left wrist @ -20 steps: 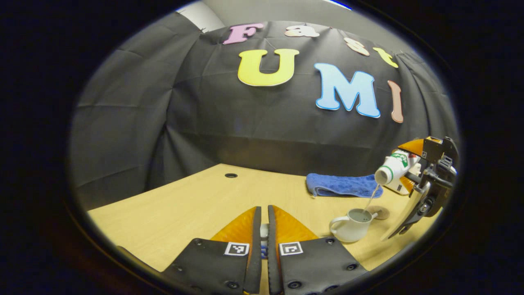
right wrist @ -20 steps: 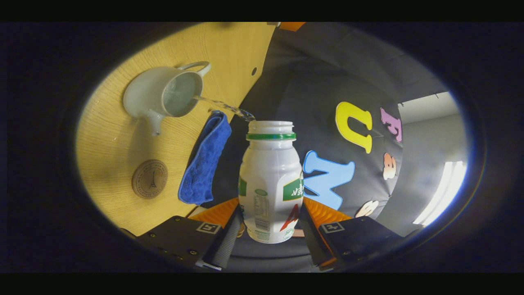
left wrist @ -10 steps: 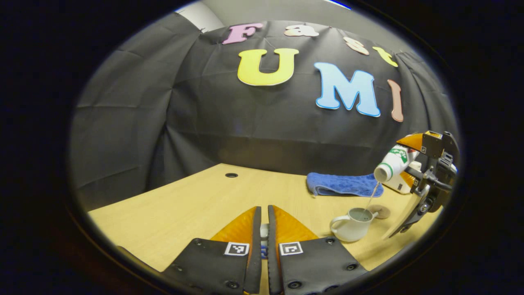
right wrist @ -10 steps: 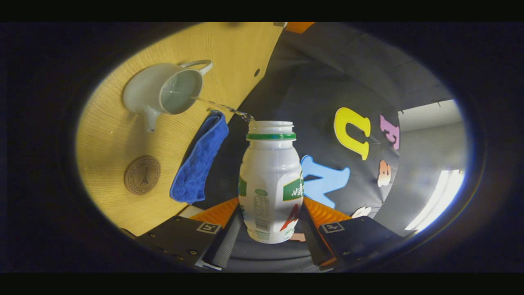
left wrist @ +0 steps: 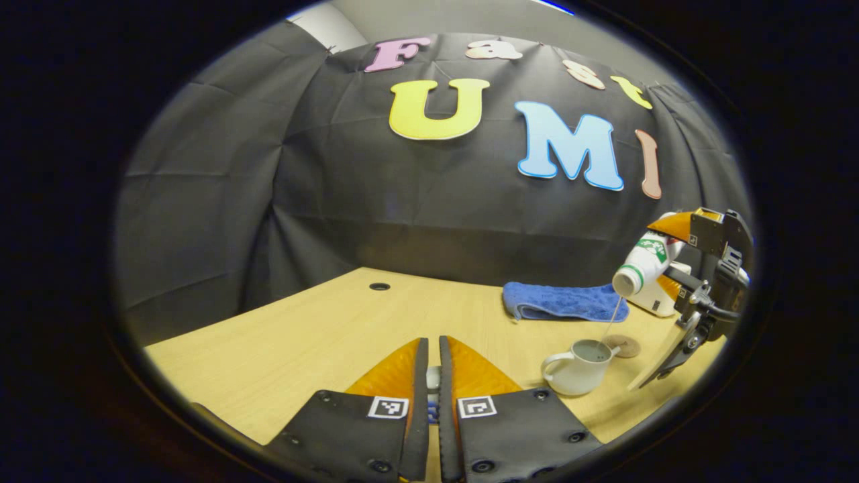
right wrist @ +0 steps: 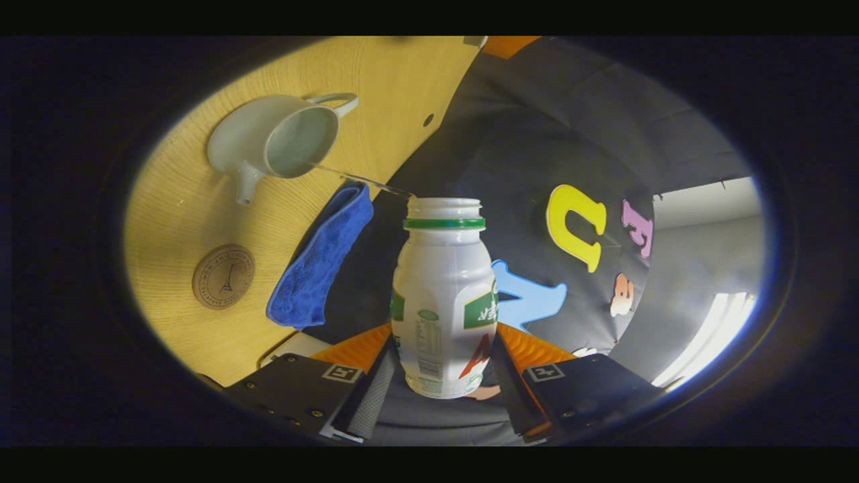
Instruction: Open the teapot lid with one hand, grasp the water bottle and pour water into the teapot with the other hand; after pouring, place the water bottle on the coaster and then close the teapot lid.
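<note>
Two steps remain: coaster (right wrist: pixel 223 276), then lid. Your right gripper (right wrist: pixel 444 376) clamps the water bottle (right wrist: pixel 443 295) between its jaws, a thin stream reaching the open teapot (right wrist: pixel 278 137) ahead. Your left gripper (left wrist: pixel 433 386) is pinched nearly closed; what it holds I cannot tell.
</note>
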`<move>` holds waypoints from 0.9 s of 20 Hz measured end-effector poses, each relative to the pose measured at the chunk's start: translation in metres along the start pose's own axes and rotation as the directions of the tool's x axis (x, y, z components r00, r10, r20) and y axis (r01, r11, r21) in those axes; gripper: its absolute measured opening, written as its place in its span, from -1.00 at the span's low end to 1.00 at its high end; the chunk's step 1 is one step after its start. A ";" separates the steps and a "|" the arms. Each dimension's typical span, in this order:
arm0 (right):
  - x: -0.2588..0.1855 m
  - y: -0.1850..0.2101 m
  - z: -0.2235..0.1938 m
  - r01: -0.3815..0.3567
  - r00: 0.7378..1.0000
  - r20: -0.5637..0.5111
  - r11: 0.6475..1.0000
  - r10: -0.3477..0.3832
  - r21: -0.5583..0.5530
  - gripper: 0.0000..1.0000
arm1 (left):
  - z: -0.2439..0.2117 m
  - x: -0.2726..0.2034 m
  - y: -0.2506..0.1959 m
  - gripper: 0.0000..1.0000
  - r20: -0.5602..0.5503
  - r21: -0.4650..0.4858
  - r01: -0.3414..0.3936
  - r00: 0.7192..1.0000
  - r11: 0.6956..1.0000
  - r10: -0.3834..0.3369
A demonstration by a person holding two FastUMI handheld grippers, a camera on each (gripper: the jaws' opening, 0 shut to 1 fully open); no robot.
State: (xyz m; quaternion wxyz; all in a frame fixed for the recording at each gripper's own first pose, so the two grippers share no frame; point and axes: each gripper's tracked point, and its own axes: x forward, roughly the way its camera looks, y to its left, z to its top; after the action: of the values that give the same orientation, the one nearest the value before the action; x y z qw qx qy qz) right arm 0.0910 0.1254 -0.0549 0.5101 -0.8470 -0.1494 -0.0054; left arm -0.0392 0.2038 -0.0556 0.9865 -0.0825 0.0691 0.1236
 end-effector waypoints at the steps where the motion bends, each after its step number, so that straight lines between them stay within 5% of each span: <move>1: 0.000 -0.001 0.001 0.001 1.000 0.004 1.000 -0.001 -0.006 0.47 | 0.000 0.001 0.000 -0.74 0.000 0.001 0.000 1.000 1.000 0.000; 18: -0.014 -0.005 0.015 0.052 0.996 0.073 0.995 -0.046 -0.079 0.48 | 0.001 -0.001 0.001 -0.67 0.004 0.004 -0.003 1.000 1.000 0.003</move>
State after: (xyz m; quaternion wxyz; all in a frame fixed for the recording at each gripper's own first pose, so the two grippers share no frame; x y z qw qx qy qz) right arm 0.0737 0.1370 -0.0597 0.4694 -0.8627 -0.1881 0.0061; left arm -0.0400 0.2045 -0.0549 0.9866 -0.0802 0.0677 0.1249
